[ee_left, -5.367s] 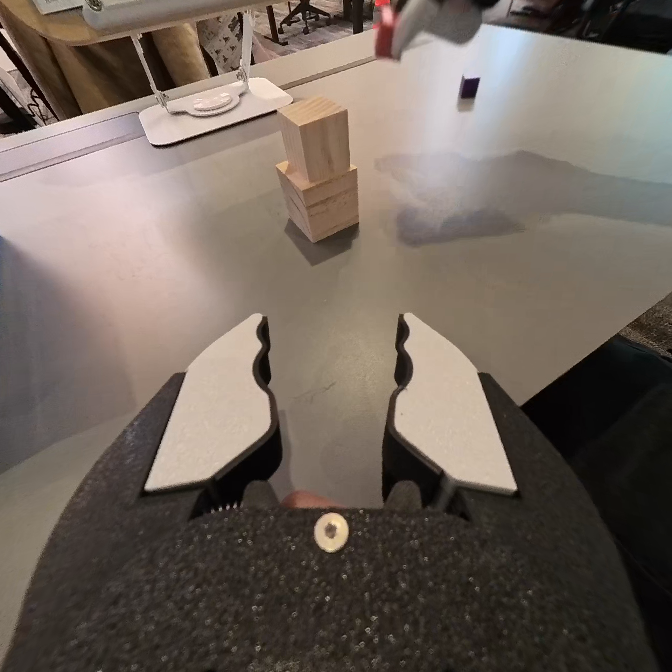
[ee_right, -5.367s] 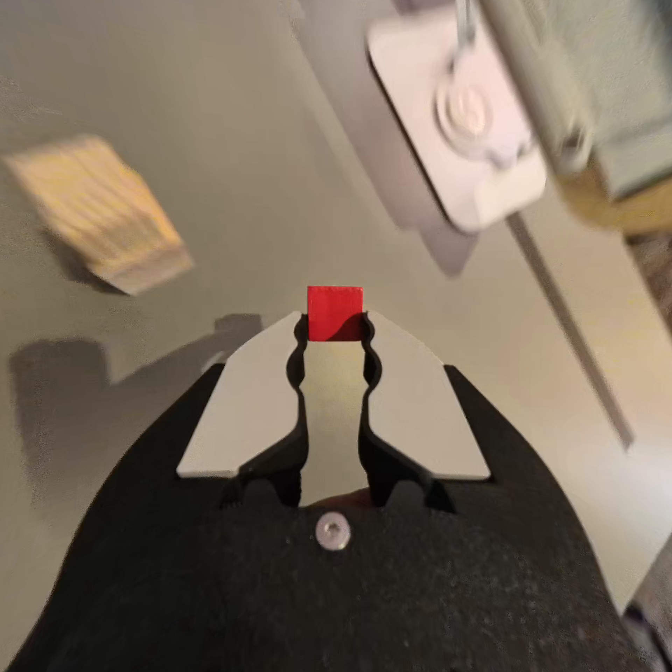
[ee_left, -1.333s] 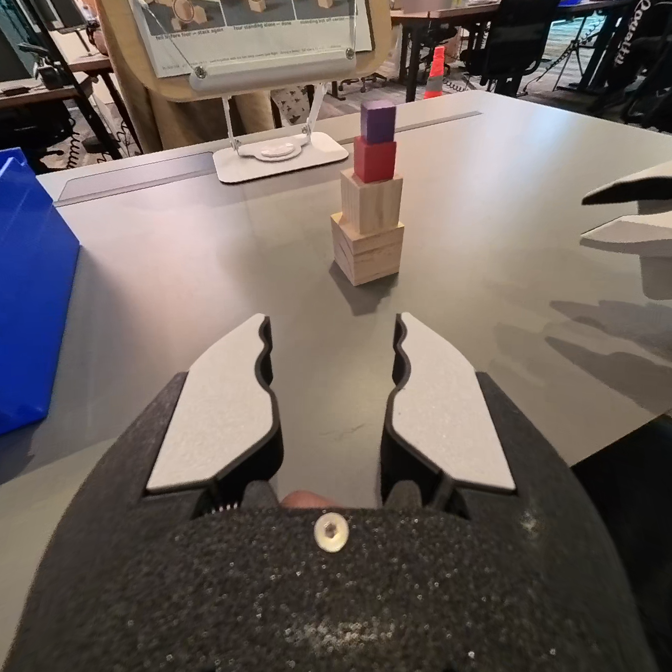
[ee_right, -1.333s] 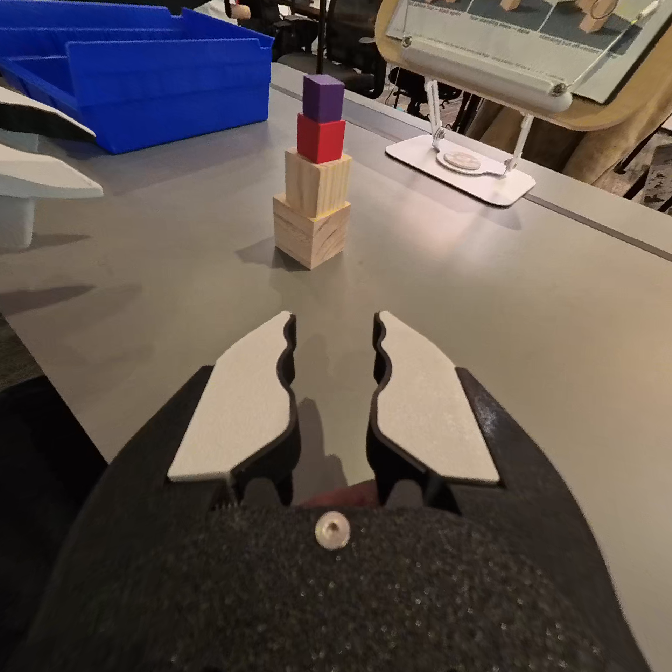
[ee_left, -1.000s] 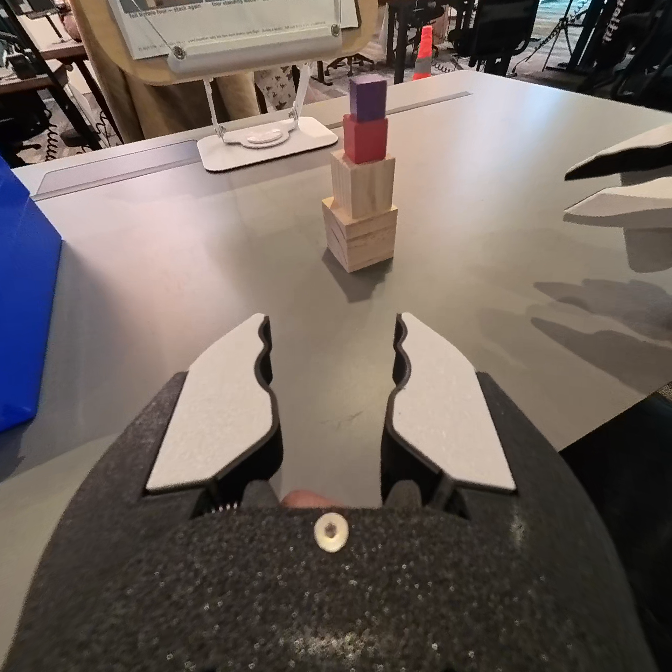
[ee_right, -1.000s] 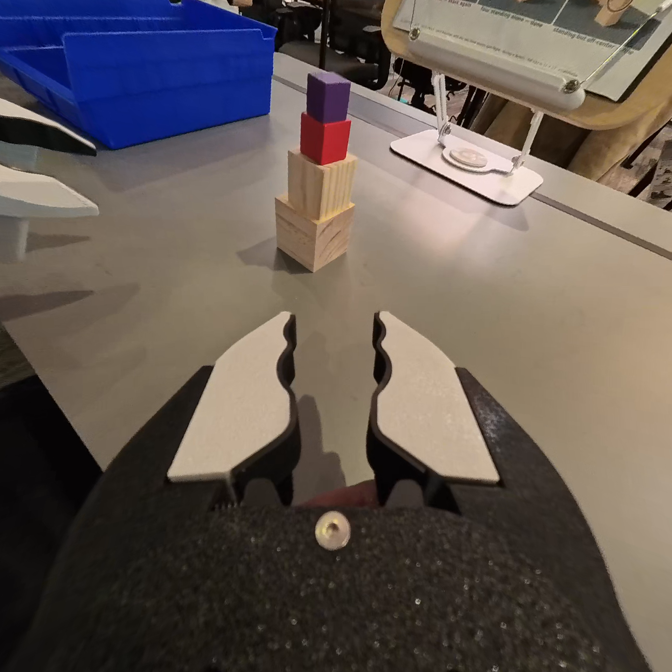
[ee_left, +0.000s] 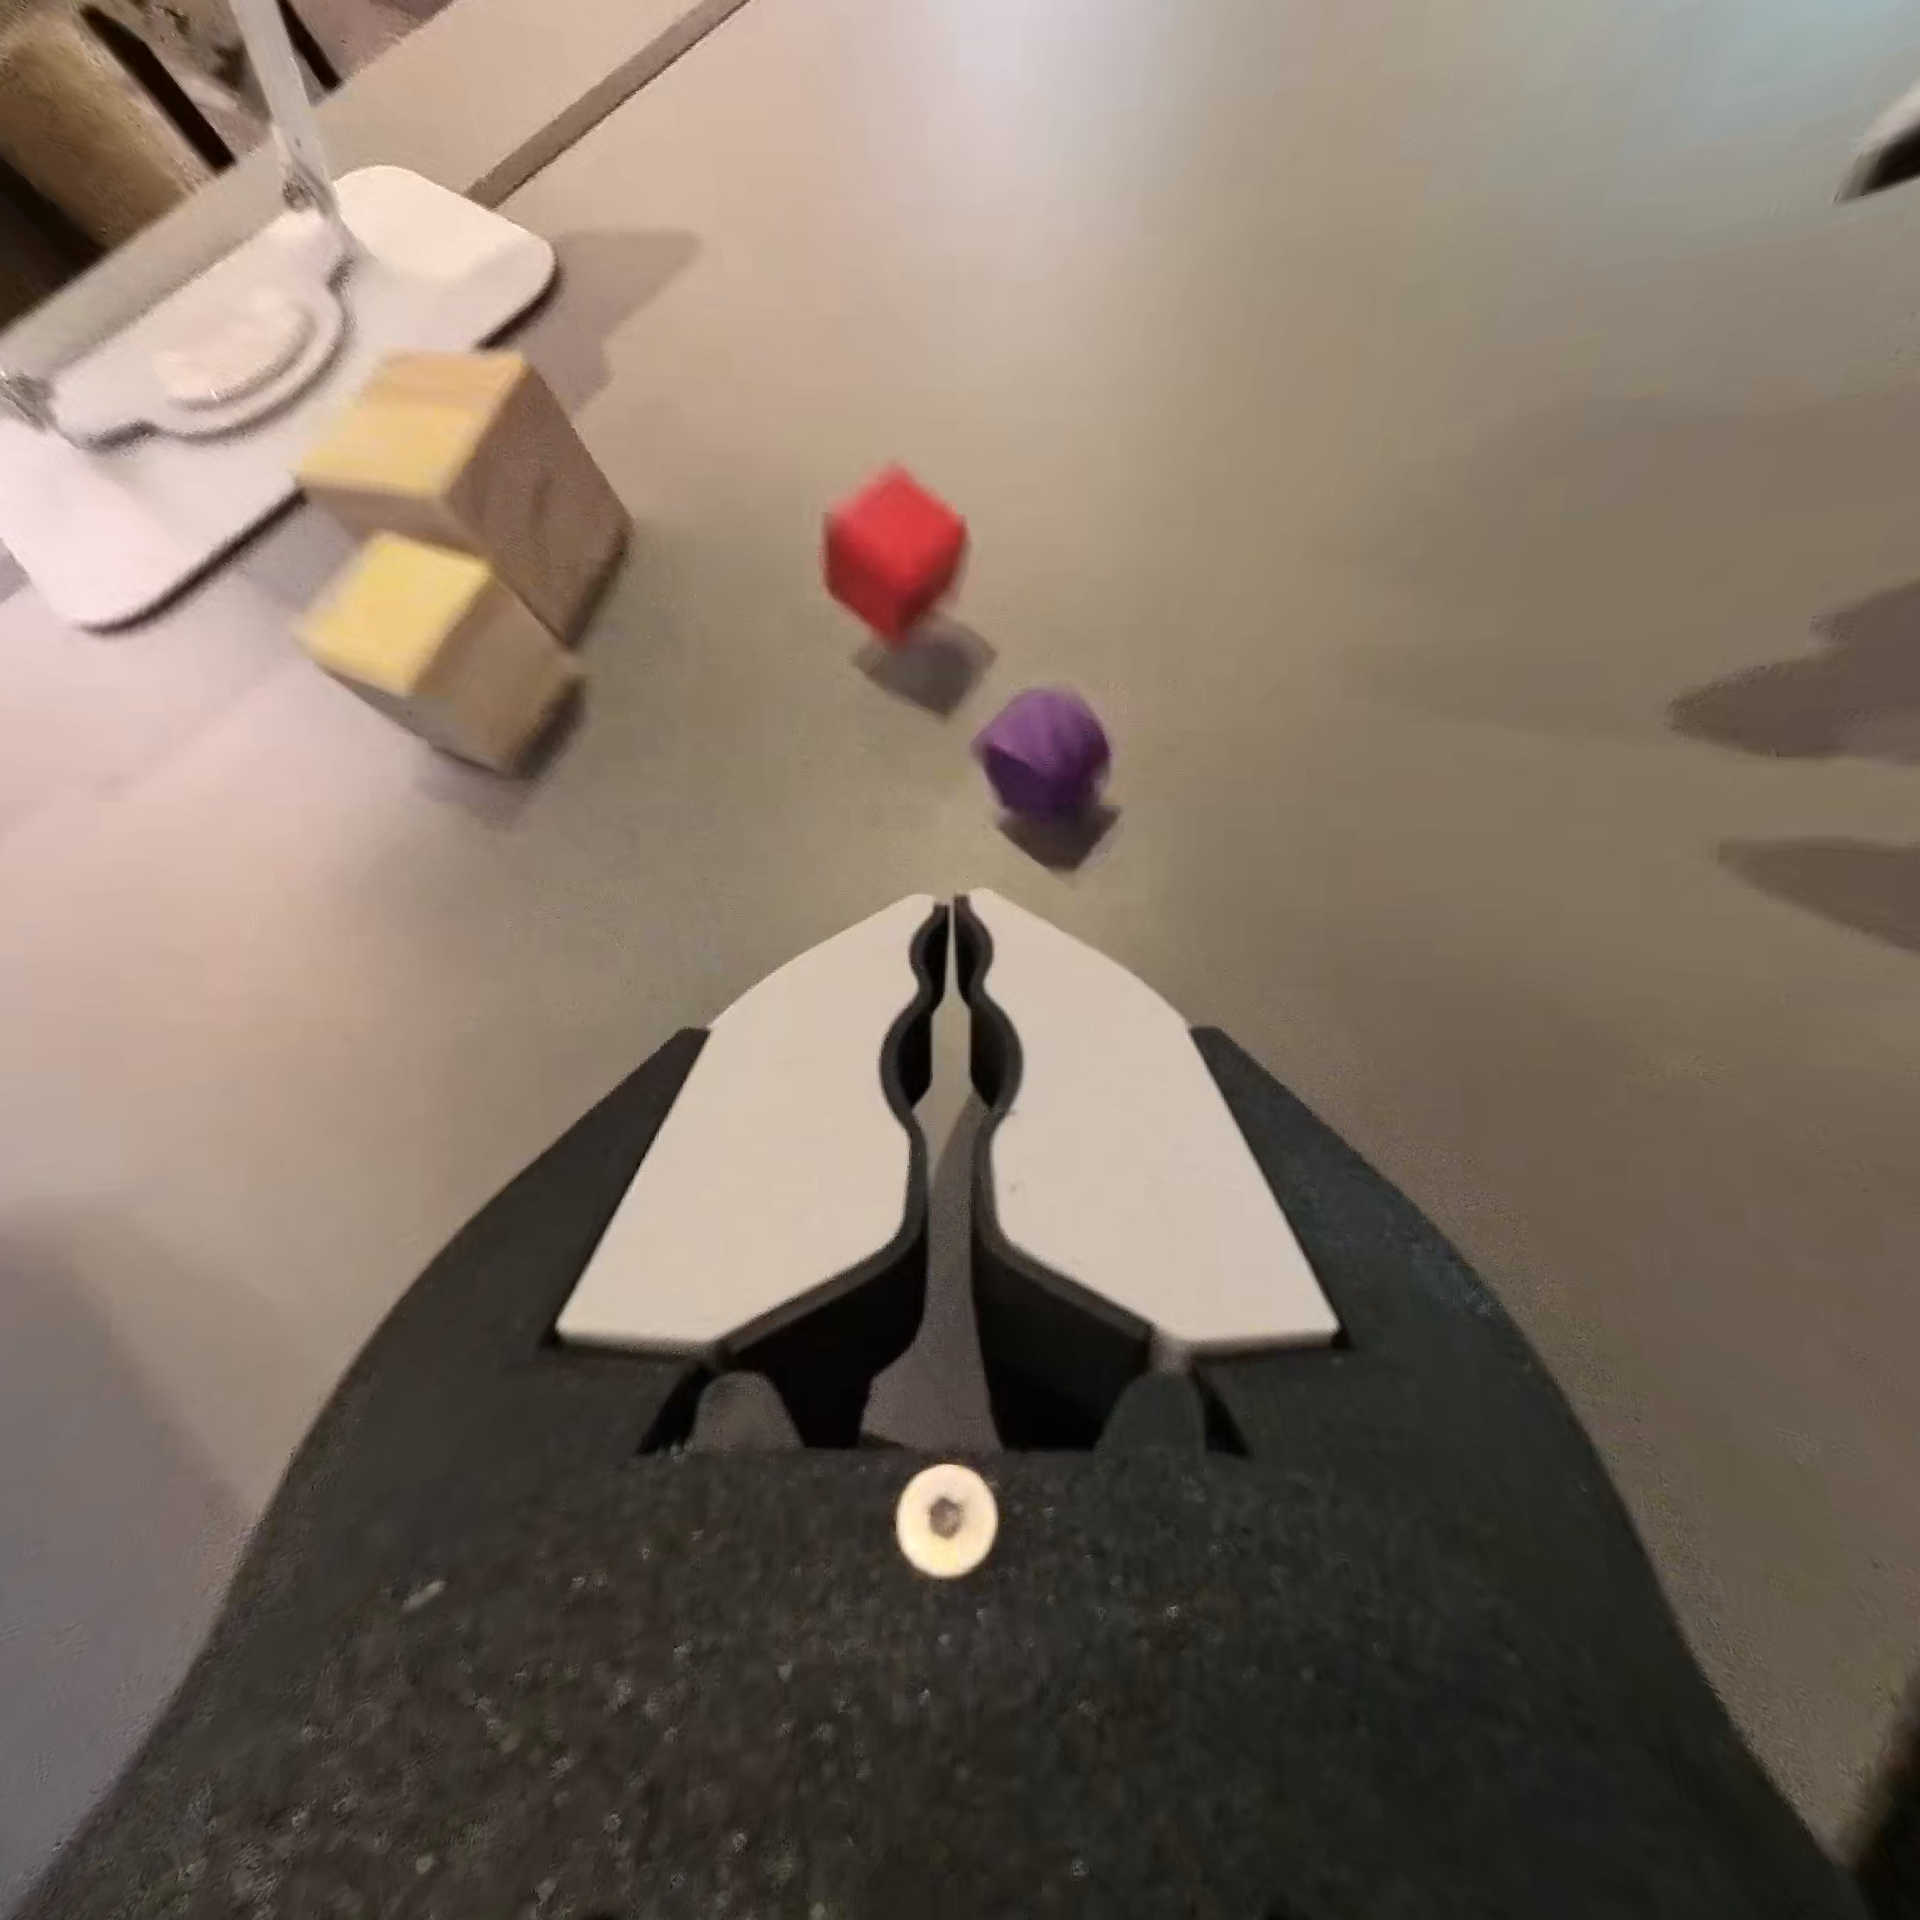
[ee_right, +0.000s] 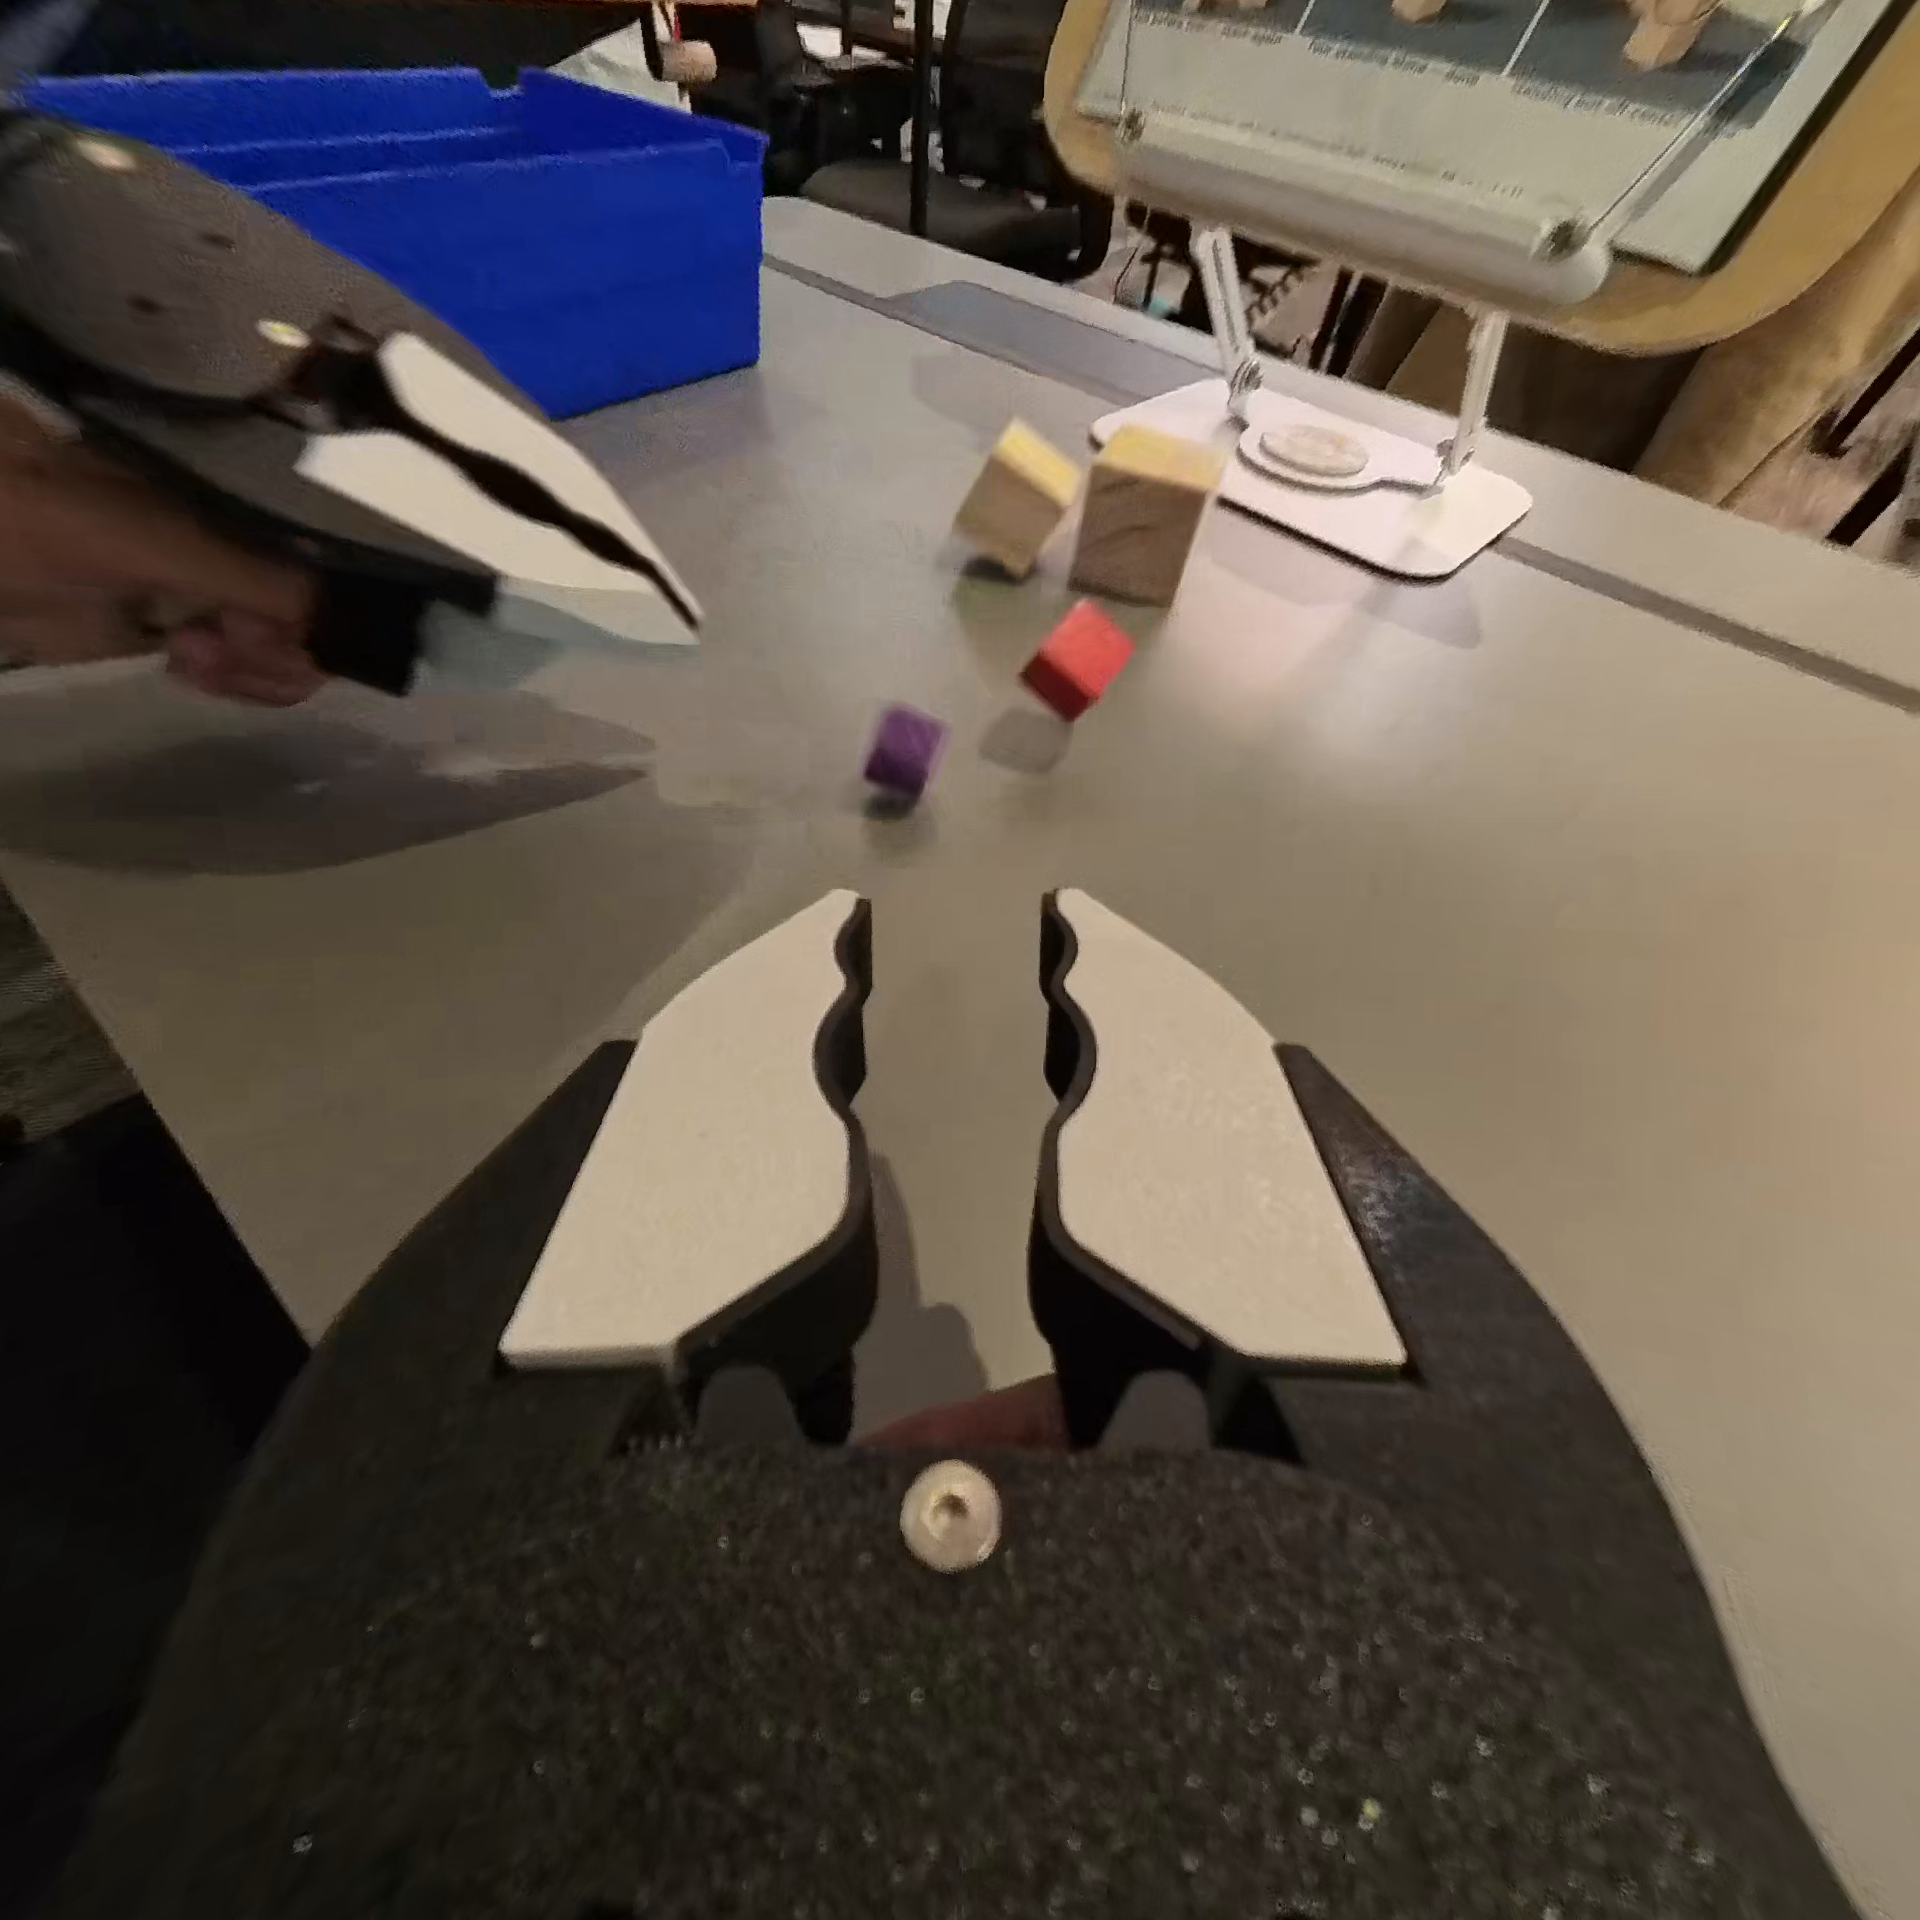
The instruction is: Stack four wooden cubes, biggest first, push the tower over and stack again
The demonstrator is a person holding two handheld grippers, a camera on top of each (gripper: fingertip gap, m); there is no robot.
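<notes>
Four cubes (ee_right: 1078, 661) scattered — tumbling, tilted, blurred.

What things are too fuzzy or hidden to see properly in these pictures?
- Red cube and purple cube: motion-blurred in both views, so whether they have settled is unclear.
- Smaller plain cube: blurred and tilted in the right wrist view.
- Right gripper: cut off by the left wrist view's edge.
- Blue bin: the inside is unseen.

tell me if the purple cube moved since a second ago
Yes. The purple cube has come off the tower top to near the table, toward the camera, farther from the white stand base.
</notes>
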